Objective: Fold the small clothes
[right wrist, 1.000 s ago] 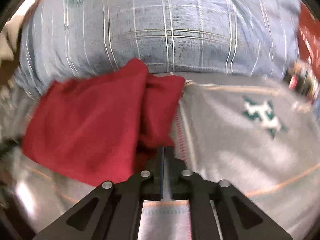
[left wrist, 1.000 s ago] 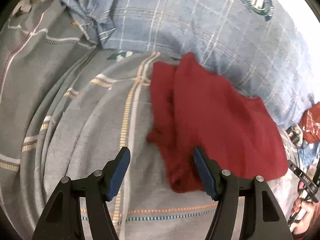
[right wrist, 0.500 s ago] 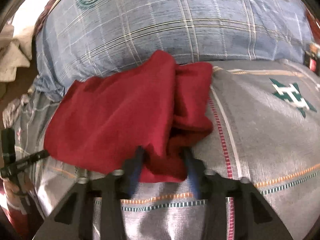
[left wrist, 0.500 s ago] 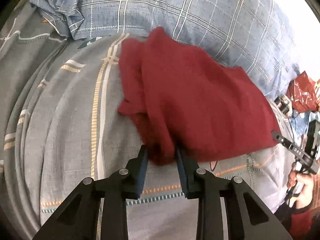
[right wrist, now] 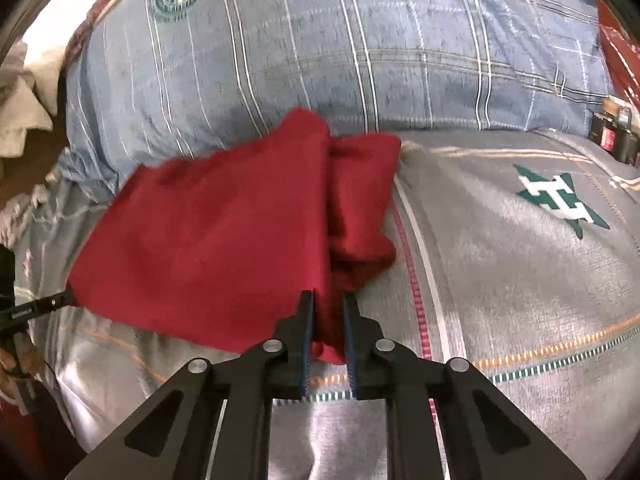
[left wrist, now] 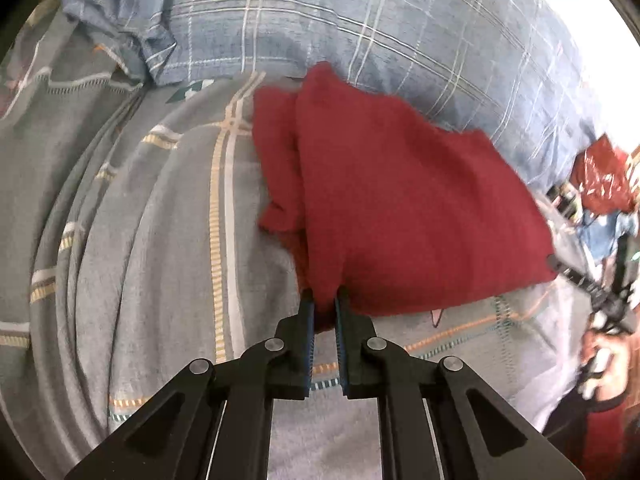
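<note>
On a bed with a grey sheet [left wrist: 160,240], the red cloth [left wrist: 400,208] lies by the pillow [left wrist: 360,32]. Left gripper [left wrist: 325,300] and right gripper [right wrist: 329,300] each pinch a near corner; thick bunched layers might slip out.

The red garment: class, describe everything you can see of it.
The red garment is plain dark red, soft and slightly fuzzy, with no visible print. It lies partly folded on the grey striped bedcover, its far edge against the blue checked pillow. The left gripper and right gripper each pinch a near corner.
</note>
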`<state>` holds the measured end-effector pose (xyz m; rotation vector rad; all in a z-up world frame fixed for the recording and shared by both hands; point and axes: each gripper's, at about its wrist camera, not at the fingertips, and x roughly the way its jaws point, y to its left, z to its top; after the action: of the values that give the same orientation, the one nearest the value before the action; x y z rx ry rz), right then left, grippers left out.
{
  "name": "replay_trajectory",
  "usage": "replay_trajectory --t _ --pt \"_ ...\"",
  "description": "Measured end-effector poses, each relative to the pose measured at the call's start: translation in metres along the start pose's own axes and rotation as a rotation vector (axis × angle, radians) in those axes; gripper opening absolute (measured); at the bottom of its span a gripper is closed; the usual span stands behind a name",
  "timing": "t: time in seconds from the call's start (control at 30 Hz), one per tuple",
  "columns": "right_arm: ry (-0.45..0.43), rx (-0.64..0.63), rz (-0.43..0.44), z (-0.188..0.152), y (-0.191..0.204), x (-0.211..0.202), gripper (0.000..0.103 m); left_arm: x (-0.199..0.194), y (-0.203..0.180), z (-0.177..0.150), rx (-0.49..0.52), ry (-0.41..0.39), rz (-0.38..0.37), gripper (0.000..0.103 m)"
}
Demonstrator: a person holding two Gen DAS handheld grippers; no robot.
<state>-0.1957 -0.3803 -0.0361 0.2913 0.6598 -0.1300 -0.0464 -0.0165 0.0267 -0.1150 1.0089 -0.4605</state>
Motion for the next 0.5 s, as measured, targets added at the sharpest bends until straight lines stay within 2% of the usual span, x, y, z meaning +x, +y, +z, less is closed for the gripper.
replay_trajectory --t 0.07,0.1,0.13,0.17,0.2,0.3,0.43,0.5 --pt "-0.017 0.021 0.01 0.001 -0.002 -0.007 0.021 -0.004 -0.006 0.003 0.019 -0.014 0.023 0.016" --pt "-0.038 0.033 0.001 0.002 -0.003 -0.014 0.031 -0.008 -0.008 0.004 0.016 -0.032 0.037 0.03" --pt "-0.05 0.035 -0.008 0.004 -0.003 -0.018 0.04 -0.01 -0.01 0.006 0.008 -0.048 0.04 0.049" --pt "-0.073 0.034 -0.017 0.006 -0.001 -0.023 0.058 -0.013 -0.011 0.008 -0.005 -0.063 0.037 0.057" --pt "-0.097 0.03 -0.023 0.009 0.002 -0.029 0.064 -0.015 -0.012 0.007 -0.017 -0.072 0.024 0.062" --pt "-0.113 0.001 -0.007 0.024 0.016 -0.028 0.064 -0.024 -0.018 0.016 -0.039 -0.101 -0.017 0.062" --pt "-0.092 -0.042 0.019 0.053 0.036 -0.004 0.062 -0.026 -0.023 0.036 -0.049 -0.152 0.036 0.062" --pt "-0.084 -0.062 0.011 0.073 0.05 0.015 0.06 -0.014 -0.025 0.044 -0.062 -0.146 0.056 0.062"
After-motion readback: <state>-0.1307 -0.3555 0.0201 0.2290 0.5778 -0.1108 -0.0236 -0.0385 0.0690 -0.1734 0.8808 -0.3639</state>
